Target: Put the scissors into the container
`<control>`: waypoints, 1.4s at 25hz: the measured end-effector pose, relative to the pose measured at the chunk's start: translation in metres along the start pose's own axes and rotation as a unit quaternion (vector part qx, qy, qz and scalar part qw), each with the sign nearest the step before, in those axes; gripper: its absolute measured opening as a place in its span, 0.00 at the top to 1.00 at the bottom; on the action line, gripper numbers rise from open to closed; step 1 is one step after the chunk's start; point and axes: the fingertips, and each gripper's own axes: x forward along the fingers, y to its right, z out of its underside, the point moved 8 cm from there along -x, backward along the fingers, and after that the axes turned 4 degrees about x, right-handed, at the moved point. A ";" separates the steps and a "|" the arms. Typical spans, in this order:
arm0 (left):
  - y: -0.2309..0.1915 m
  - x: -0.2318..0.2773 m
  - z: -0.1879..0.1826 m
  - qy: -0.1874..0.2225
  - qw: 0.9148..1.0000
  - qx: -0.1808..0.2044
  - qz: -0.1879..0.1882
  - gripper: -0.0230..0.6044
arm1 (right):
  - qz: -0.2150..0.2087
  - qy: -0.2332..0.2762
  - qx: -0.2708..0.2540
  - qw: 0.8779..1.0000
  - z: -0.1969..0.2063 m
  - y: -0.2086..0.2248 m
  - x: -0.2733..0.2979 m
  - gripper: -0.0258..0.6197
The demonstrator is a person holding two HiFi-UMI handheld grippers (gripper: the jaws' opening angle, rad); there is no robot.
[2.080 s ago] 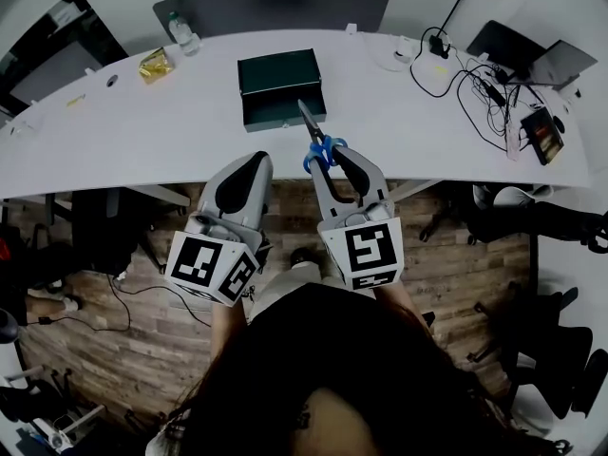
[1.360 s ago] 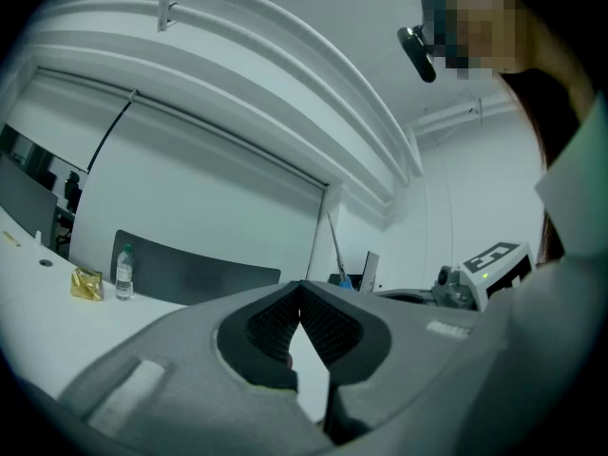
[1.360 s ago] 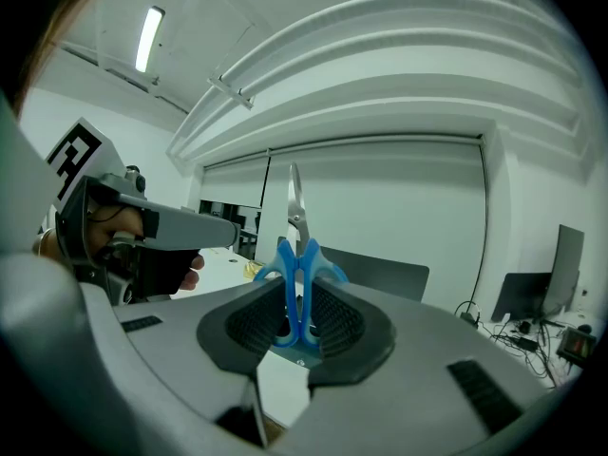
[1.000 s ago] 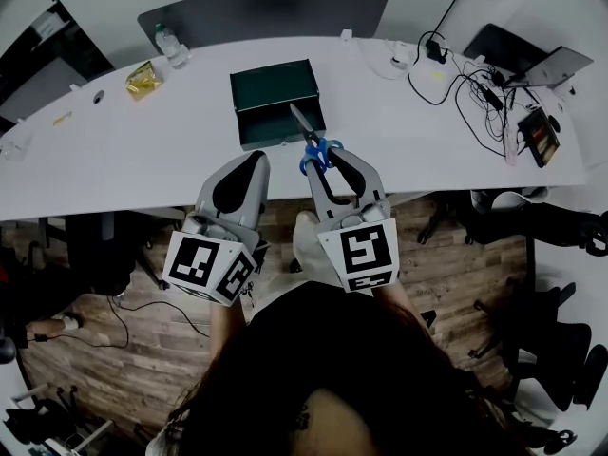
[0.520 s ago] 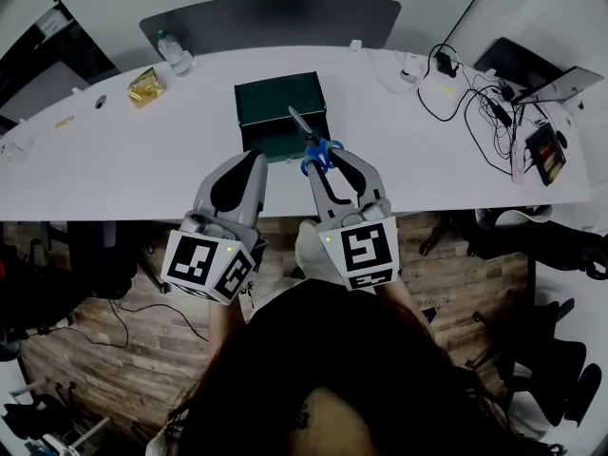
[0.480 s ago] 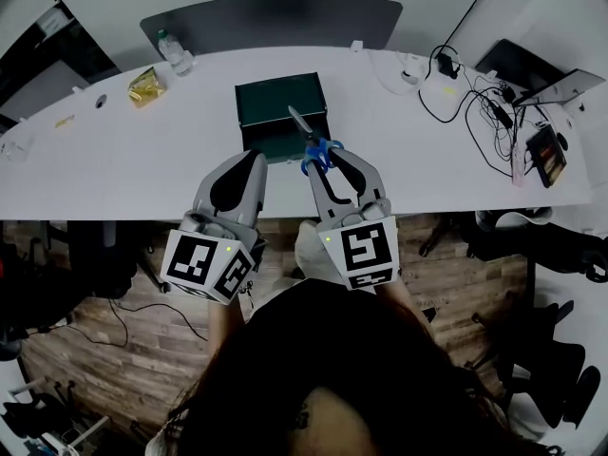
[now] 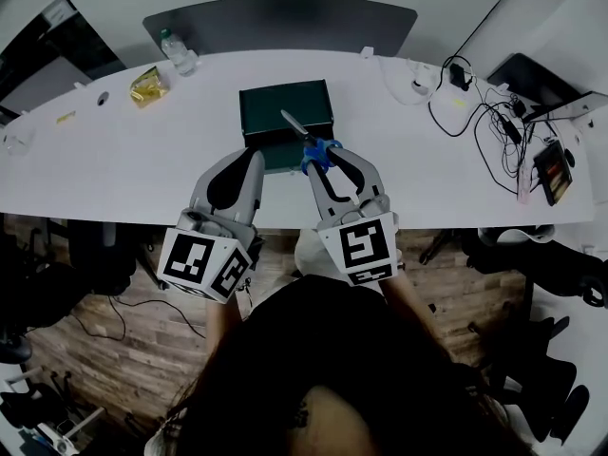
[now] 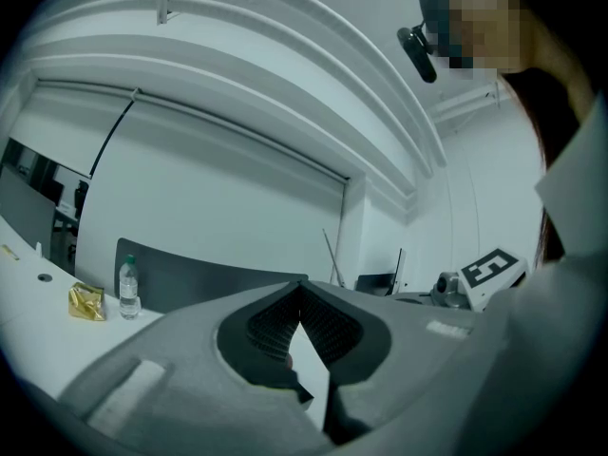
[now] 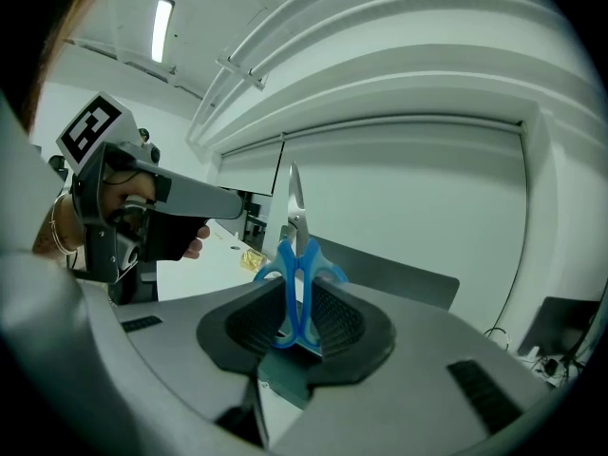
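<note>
A: What did the right tool (image 9: 299, 304) hold?
B: It clamped the scissors (image 9: 296, 255) by their blue handles, blades reaching over the dark container (image 7: 275, 98) on the tabletop (image 7: 123, 160).
A: And the left tool (image 8: 302, 297)?
B: Jaws together, nothing between.

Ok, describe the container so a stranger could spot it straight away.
Start at the long white table and look at its middle. The container is a dark green box, the only box there, with the blue-handled scissors pointing at it.
</note>
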 end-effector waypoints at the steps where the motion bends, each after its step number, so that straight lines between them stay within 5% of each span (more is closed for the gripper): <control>1: -0.001 0.002 0.000 -0.001 1.000 0.000 -0.001 0.94 | -0.003 -0.002 -0.003 1.000 0.001 0.002 0.003 0.82; 35: -0.056 0.069 0.010 -0.019 0.997 -0.012 -0.075 0.94 | -0.116 -0.088 -0.128 0.981 0.046 0.052 0.110 0.82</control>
